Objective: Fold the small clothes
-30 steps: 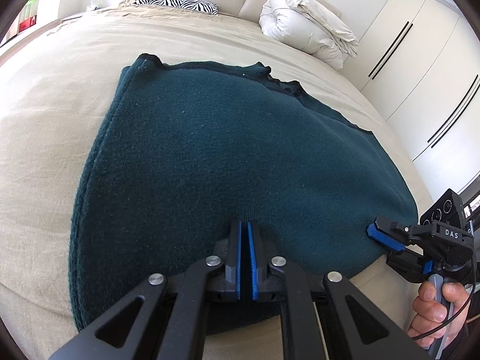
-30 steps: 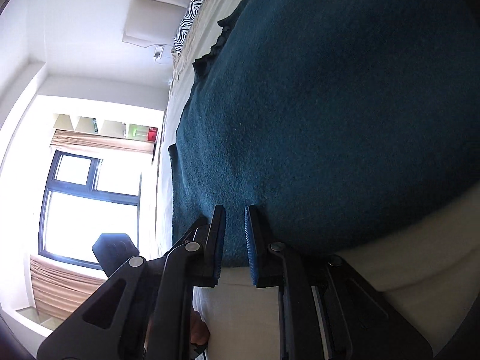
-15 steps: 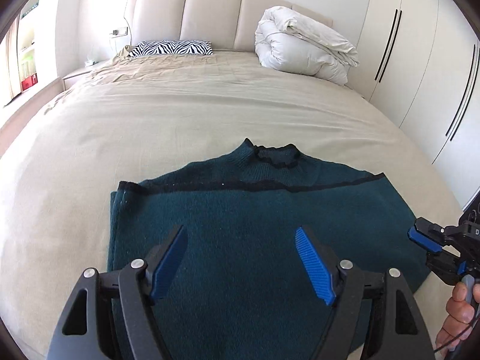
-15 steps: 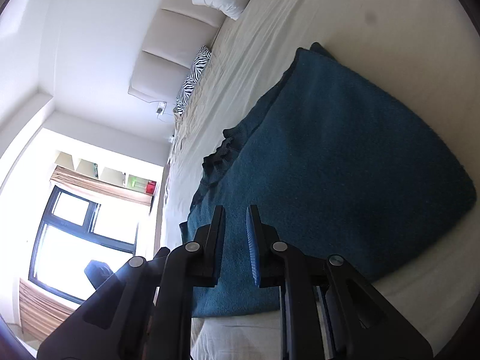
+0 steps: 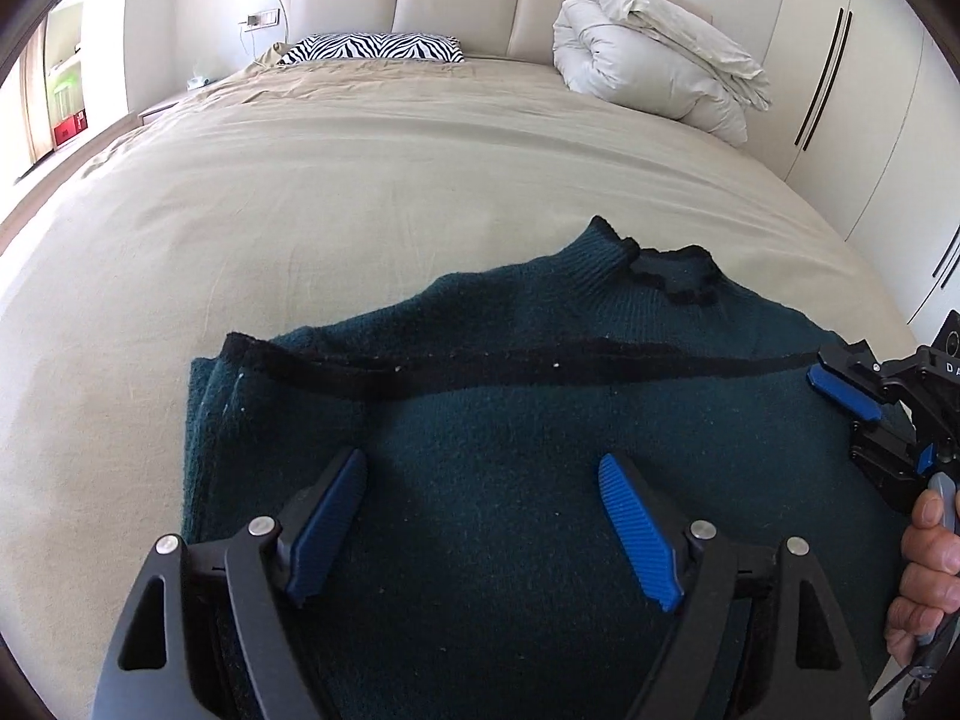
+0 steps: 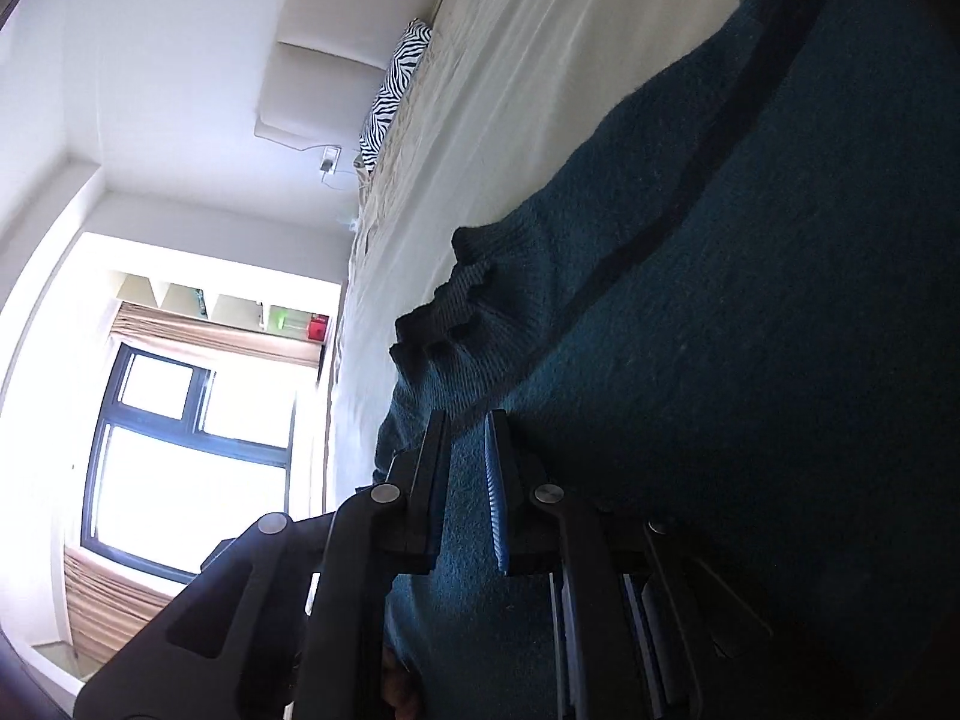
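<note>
The beige bed (image 5: 372, 180) spreads under everything. My dark teal sweater (image 5: 540, 420) lies folded on its near part, collar pointing toward the headboard. My left gripper (image 5: 480, 510) hangs above it, jaws spread wide, holding nothing. My right gripper (image 6: 468, 480) pinches the sweater's edge, jaws nearly closed.

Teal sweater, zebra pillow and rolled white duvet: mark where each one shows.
teal sweater (image 5: 540, 420), left wrist view, on the folded front panel.
zebra pillow (image 5: 375, 48), left wrist view, on the middle of its striped face.
rolled white duvet (image 5: 654, 54), left wrist view, on the middle of the roll.
</note>
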A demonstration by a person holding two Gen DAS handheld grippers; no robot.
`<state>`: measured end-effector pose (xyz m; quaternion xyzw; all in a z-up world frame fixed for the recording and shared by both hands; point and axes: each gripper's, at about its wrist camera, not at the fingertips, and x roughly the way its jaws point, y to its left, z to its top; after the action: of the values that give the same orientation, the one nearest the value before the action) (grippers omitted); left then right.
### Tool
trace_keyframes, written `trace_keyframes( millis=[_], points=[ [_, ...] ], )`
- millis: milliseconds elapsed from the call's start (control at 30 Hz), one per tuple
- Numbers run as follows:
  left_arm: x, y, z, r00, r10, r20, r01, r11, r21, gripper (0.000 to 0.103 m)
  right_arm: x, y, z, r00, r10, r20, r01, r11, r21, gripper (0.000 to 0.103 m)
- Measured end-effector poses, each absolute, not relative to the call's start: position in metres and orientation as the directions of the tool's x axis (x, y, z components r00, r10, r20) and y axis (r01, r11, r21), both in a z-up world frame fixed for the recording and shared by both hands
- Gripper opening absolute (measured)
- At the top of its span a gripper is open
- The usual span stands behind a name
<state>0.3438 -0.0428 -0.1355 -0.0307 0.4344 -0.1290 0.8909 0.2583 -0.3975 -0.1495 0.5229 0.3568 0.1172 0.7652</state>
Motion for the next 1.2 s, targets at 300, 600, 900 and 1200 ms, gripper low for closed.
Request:
trace_keyframes(
  millis=[300, 600, 900, 1200],
  points=[
    [0.341, -0.042, -0.136, 0.597, -0.262, -0.758, 0.208, 0.963, -0.169, 0.083, 0.198, -0.508, -0.128, 0.824, 0.224, -0.52, 0.407, 0.404, 0.819, 0.014],
    [0.329, -0.039, -0.123, 0.579, -0.271, -0.769, 0.162, 0.963, -0.217, 0.078, 0.17, -0.368, -0.106, 0.693, 0.611, -0.383, 0.121, 0.425, 0.897, 0.015],
    [0.236, -0.032, -0.126, 0.551, -0.435, -0.712, 0.246, 0.9, -0.359, 0.071, 0.151, -0.333, -0.141, 0.617, 0.666, -0.419, 0.123, 0.444, 0.887, 0.014],
    [0.199, 0.08, -0.103, 0.629, -0.456, -0.63, 0.098, 0.85, -0.517, 0.075, 0.079, -0.452, -0.118, 0.764, 0.412, -0.497, 0.291, 0.468, 0.835, 0.03]
  ],
)
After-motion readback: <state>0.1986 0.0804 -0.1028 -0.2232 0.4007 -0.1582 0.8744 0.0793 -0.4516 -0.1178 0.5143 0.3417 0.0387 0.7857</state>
